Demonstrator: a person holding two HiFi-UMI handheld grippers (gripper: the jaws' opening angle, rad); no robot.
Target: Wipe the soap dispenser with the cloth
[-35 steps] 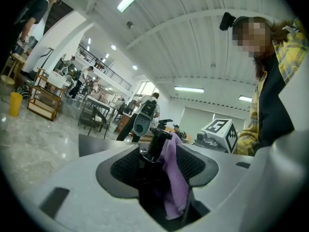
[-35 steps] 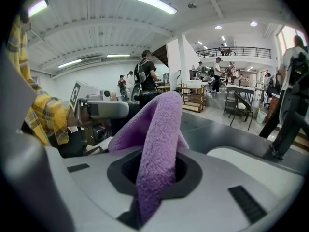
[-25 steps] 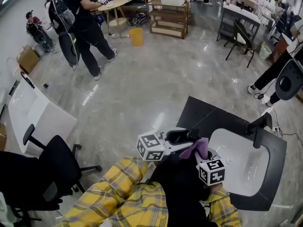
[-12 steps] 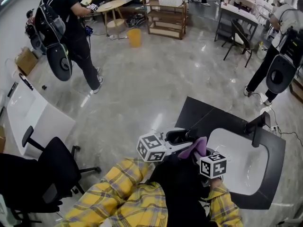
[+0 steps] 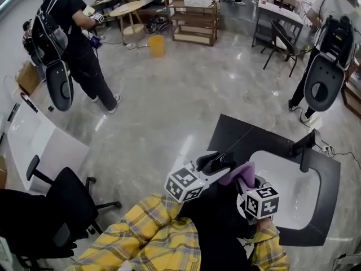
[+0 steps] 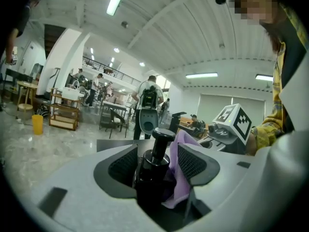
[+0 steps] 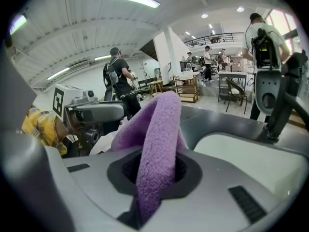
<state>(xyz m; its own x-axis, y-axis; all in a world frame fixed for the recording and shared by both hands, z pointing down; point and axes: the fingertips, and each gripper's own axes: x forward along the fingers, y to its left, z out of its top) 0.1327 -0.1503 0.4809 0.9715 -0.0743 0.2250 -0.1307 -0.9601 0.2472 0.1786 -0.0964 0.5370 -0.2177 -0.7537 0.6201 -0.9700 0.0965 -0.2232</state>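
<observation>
While right gripper (image 7: 153, 172) pinches cloth (image 7: 160, 124), dispenser (image 6: 152, 175) touching

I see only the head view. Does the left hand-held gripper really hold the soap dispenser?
Observer: Yes. In the left gripper view the soap dispenser stands between the jaws of the left hand-held gripper; they have just been opening slightly, yet press on it.
Operator: Where is the cloth there?
Observer: The cloth sits between the dispenser and the jaw at that view's right.
Operator: And the right one?
Observer: The right hand-held gripper is shut on a fold of the cloth.
</observation>
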